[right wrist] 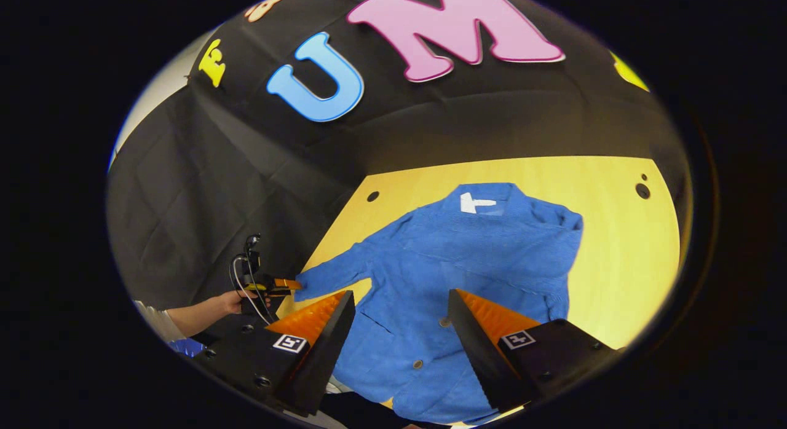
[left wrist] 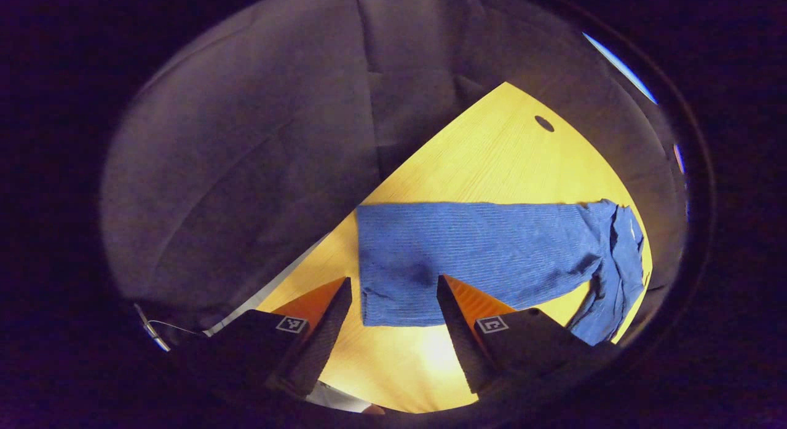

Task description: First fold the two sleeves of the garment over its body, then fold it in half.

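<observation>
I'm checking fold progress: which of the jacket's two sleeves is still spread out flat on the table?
The sleeve reaching toward the left gripper lies stretched out on the table; the other sleeve is already folded over the jacket body.

Left gripper (left wrist: 393,321): two wedge-shaped fingers (left wrist: 326,330) with ribbed inner faces, tapering to a point. Each finger mounts on a dark block carrying a small square black-and-white marker (left wrist: 291,324) on its upper face.

Right gripper (right wrist: 399,337): identical construction, with wedge fingers (right wrist: 323,349), ribbed inner faces and one square marker (right wrist: 289,343) per block. Round screw holes (right wrist: 263,380) are set into the dark block faces.

In the right gripper view, the left gripper's body (right wrist: 258,281) is a compact dark housing with thin looped cables (right wrist: 237,275) and a short upright fitting on top. The hand (right wrist: 230,302) holding it extends from a bare forearm with a short, light-coloured sleeve (right wrist: 154,321).
</observation>
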Demonstrator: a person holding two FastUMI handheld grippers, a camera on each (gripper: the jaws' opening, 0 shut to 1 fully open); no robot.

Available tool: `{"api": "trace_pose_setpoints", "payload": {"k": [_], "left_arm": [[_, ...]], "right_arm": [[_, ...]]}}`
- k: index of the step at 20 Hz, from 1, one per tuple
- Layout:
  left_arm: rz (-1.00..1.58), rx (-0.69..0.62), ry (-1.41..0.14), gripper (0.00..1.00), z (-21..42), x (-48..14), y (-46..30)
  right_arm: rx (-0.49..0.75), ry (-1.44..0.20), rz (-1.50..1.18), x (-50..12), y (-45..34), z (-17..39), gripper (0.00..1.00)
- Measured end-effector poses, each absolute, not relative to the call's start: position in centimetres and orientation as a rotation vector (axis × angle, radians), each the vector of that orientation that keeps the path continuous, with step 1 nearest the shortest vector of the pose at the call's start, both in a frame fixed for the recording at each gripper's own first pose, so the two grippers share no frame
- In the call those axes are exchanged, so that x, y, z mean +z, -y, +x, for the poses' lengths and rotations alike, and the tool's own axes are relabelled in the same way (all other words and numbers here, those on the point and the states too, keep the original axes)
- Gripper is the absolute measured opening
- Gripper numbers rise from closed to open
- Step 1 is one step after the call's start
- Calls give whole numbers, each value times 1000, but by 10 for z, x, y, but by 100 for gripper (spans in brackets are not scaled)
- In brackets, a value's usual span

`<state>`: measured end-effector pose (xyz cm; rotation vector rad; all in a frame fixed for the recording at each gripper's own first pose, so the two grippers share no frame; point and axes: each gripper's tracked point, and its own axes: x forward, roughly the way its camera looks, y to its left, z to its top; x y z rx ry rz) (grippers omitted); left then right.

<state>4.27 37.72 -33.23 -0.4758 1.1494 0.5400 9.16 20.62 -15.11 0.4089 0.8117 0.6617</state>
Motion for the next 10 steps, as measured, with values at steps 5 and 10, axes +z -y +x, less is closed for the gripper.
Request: {"api": "trace_pose_setpoints", "payload": {"k": [5, 10], "left_arm": [[-418, 492, -1227, 81, 49, -341, -368], [-333, 396, -1336, 58, 59, -337, -346]], "right_arm": [[571, -831, 511, -164, -174, 91, 98], [585, -847, 532, -167, -177, 86, 98]]}}
